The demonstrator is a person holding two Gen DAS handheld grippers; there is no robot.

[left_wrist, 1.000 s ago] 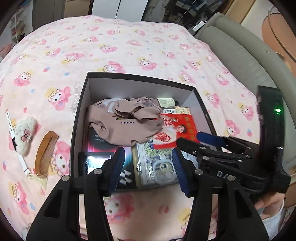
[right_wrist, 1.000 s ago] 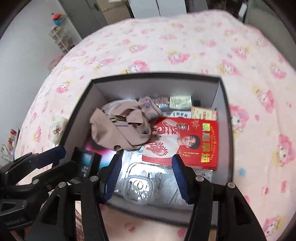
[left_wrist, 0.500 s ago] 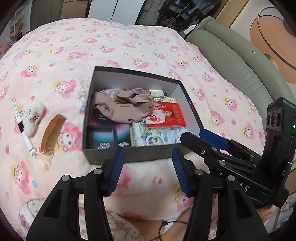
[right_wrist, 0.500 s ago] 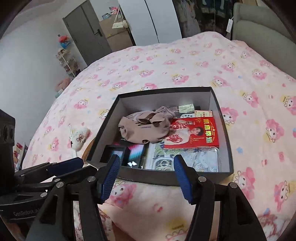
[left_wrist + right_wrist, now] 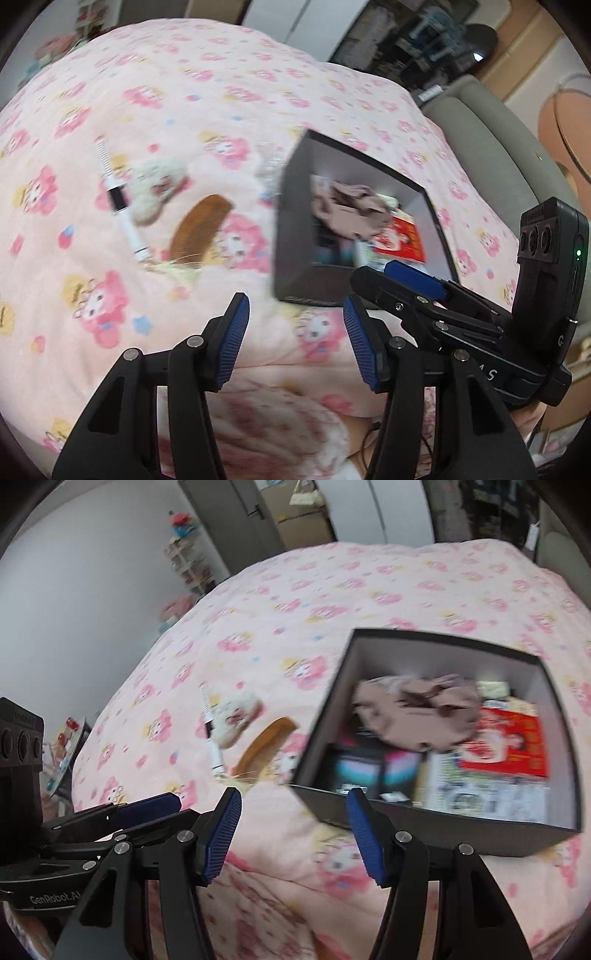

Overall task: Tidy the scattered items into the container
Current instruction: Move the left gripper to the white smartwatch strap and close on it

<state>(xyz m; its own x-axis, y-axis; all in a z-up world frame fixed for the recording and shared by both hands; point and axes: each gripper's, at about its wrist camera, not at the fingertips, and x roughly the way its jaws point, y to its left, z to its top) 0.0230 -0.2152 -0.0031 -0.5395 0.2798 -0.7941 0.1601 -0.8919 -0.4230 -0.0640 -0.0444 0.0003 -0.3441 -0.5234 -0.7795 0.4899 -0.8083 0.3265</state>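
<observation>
An open black box [image 5: 291,240] [image 5: 424,823] rests on the pink bed. Inside lie a beige cloth [image 5: 347,210] [image 5: 417,712], a red booklet [image 5: 402,240] [image 5: 506,746] and other packets. Left of the box on the cover lie a wooden comb [image 5: 199,225] [image 5: 266,746], a fluffy white plush piece [image 5: 155,188] [image 5: 236,716] and a white and black strap [image 5: 118,199]. My left gripper [image 5: 295,332] [image 5: 181,808] is open and empty, above the cover in front of the box's near left corner. My right gripper [image 5: 291,823] [image 5: 376,273] hangs beside it, also open and empty.
A grey padded headboard [image 5: 491,147] runs along the bed's right side. A grey door [image 5: 236,520] and a shelf rack [image 5: 188,565] stand beyond the bed's far left. A folded patterned cloth [image 5: 273,424] lies at the near edge below the grippers.
Both grippers have drawn back from over the box and swung left. The box has slid to the right in both views, and the comb and plush piece now sit nearer the middle.
</observation>
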